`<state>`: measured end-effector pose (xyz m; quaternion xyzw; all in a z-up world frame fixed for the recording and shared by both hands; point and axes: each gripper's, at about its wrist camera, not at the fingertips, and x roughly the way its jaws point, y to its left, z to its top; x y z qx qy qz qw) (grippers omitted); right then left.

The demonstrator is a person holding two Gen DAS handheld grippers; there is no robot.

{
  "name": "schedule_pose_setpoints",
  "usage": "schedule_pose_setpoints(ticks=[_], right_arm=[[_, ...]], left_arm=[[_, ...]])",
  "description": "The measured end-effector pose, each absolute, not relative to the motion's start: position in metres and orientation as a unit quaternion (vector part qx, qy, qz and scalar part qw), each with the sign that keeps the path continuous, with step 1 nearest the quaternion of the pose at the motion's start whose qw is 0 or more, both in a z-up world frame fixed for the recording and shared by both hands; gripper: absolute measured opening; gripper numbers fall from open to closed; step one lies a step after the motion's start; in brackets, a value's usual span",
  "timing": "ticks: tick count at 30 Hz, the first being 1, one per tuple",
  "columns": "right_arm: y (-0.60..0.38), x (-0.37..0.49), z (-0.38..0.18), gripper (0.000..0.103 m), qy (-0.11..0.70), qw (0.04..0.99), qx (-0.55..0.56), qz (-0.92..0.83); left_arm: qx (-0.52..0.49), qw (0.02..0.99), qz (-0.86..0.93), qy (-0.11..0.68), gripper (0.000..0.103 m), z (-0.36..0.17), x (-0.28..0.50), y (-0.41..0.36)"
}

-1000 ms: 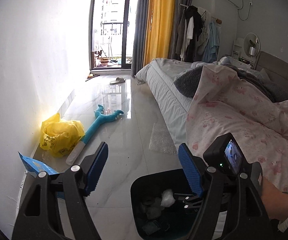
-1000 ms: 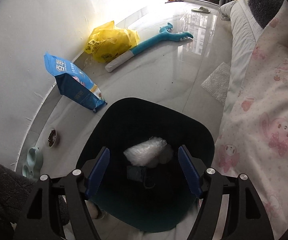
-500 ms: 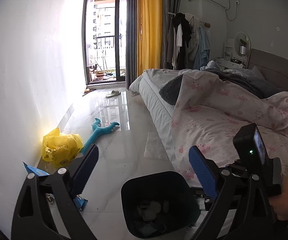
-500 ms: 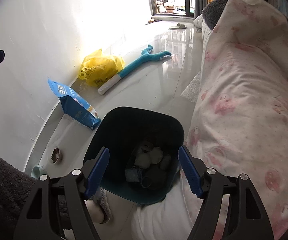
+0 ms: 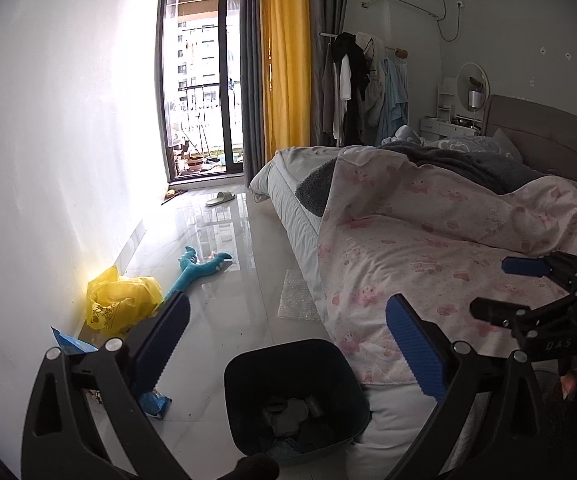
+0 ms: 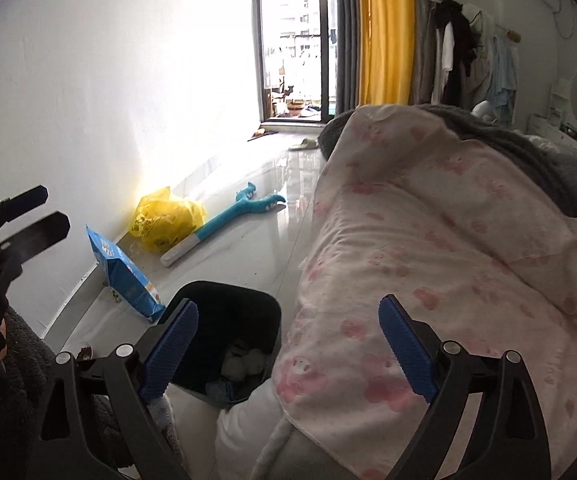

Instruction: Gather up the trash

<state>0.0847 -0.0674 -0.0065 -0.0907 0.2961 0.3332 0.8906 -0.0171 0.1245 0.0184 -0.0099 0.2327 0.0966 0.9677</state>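
Both grippers, left (image 5: 286, 344) and right (image 6: 288, 344), have just opened wide, nothing between jaws. Bin (image 5: 248, 372) sits by bed (image 5: 428, 248), holding trash. Next: go low to bubble wrap (image 5: 296, 296), pinch an edge.

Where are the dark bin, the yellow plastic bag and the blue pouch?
dark bin (image 5: 248, 364), left wrist view, on its near-left rim.
yellow plastic bag (image 6: 164, 222), right wrist view, middle of the crumpled bag.
blue pouch (image 6: 122, 276), right wrist view, on its front face.
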Motion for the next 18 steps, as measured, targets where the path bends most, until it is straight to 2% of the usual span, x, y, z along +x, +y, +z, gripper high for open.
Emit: schedule_pose_setpoints(ticks=[5,10,18], right_arm=[[-0.115,0.067,0.019,0.099,0.262,0.914,-0.07,0.302],[-0.152,0.05,0.027,0.1,0.249,0.928,-0.066,0.269],[-0.209,0.017,0.029,0.1,0.249,0.94,-0.067,0.225]], left_arm=[[-0.018,0.967,0.105,0.233,0.1,0.02,-0.018,0.112],[-0.037,0.965,0.092,0.244,0.1,0.017,-0.017,0.102],[0.001,0.968,0.072,0.241,0.1,0.013,-0.023,0.072]])
